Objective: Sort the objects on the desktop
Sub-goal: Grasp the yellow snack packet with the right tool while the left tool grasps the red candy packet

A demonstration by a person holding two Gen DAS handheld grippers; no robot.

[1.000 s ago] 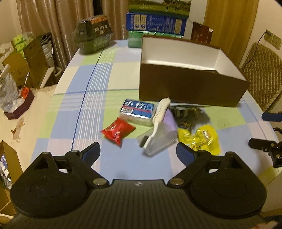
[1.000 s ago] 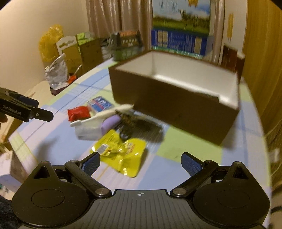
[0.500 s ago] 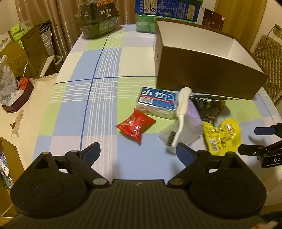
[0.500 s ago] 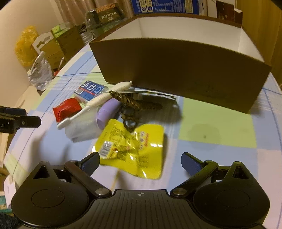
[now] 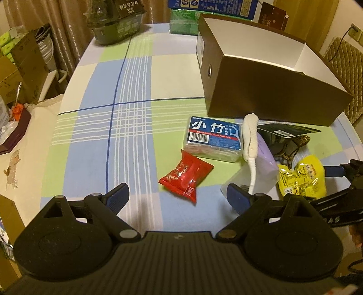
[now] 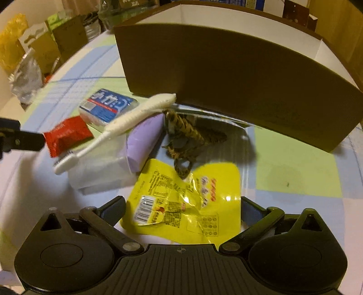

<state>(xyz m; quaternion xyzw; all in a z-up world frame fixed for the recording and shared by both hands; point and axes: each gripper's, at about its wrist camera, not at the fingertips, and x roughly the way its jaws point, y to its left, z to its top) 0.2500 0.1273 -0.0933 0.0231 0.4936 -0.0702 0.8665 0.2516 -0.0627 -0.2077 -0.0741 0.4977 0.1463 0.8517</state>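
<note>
On the checked tablecloth (image 5: 127, 127) lies a pile in front of an open brown box (image 5: 267, 74). It holds a red snack packet (image 5: 186, 177), a blue floss box (image 5: 213, 138), a white toothbrush (image 5: 249, 140) on a clear case with a purple piece (image 5: 264, 154), a braided brown item (image 6: 186, 136) and a yellow packet (image 6: 186, 199). My left gripper (image 5: 178, 197) is open just short of the red packet. My right gripper (image 6: 182, 207) is open, low over the yellow packet, which lies between its fingers. The right gripper (image 5: 333, 185) also shows at the left wrist view's right edge.
A green tub (image 5: 113, 25) and blue and green boxes (image 5: 211, 9) stand at the table's far end. A padded chair (image 5: 344, 65) is at the right. Cardboard boxes (image 5: 20, 65) and bags crowd the floor on the left.
Both grippers came down and forward toward the pile. The yellow packet now lies between the right fingers, and the red packet is closer to the left ones. Both pairs of jaws stayed wide.
</note>
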